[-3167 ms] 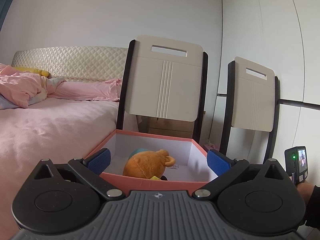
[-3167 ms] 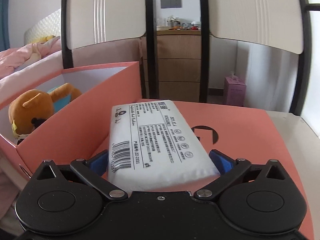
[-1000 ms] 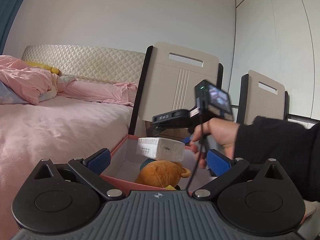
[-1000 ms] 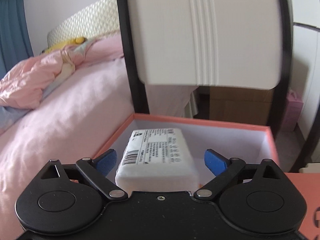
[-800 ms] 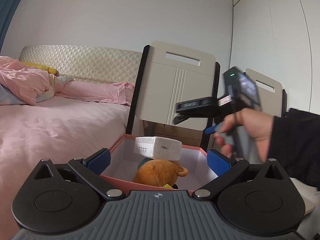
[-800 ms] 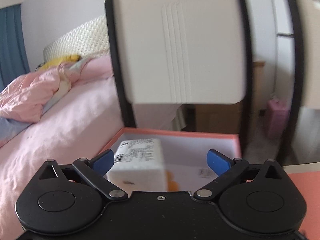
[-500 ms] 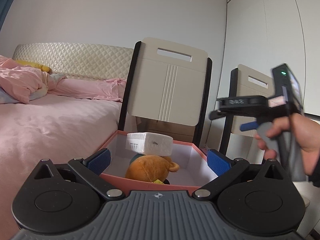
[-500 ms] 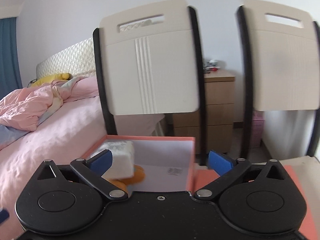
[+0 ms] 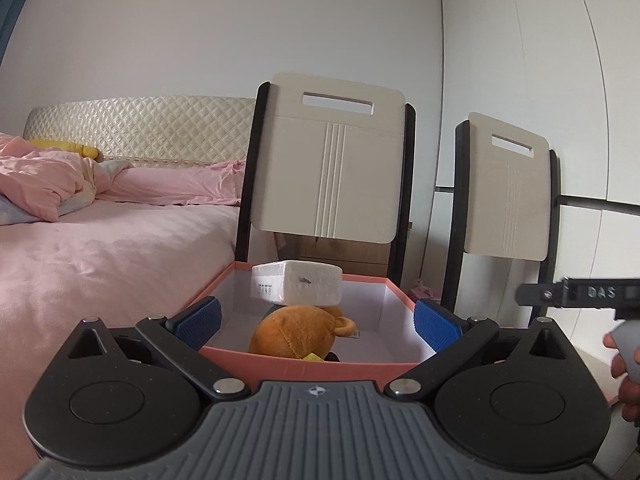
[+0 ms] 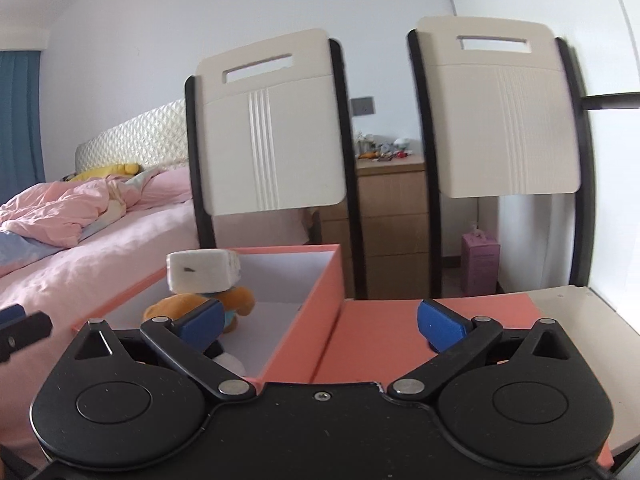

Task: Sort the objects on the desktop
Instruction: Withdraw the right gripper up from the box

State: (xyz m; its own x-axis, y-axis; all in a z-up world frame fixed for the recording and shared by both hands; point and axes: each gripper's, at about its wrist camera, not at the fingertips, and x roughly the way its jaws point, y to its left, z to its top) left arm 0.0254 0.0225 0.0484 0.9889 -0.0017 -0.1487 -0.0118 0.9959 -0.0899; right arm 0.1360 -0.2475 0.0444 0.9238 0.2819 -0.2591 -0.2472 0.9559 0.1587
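- The tissue pack rests on the plush bear inside the box, sorted together.
- Both the left gripper and right gripper hold their jaws apart, empty.

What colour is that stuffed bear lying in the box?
The plush bear is orange-brown, seen best in the left wrist view, under a white tissue pack.

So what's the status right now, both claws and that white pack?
Both grippers open, left, right, holding nothing. Tissue pack sits on the plush bear inside the pink box. Nothing blocking.
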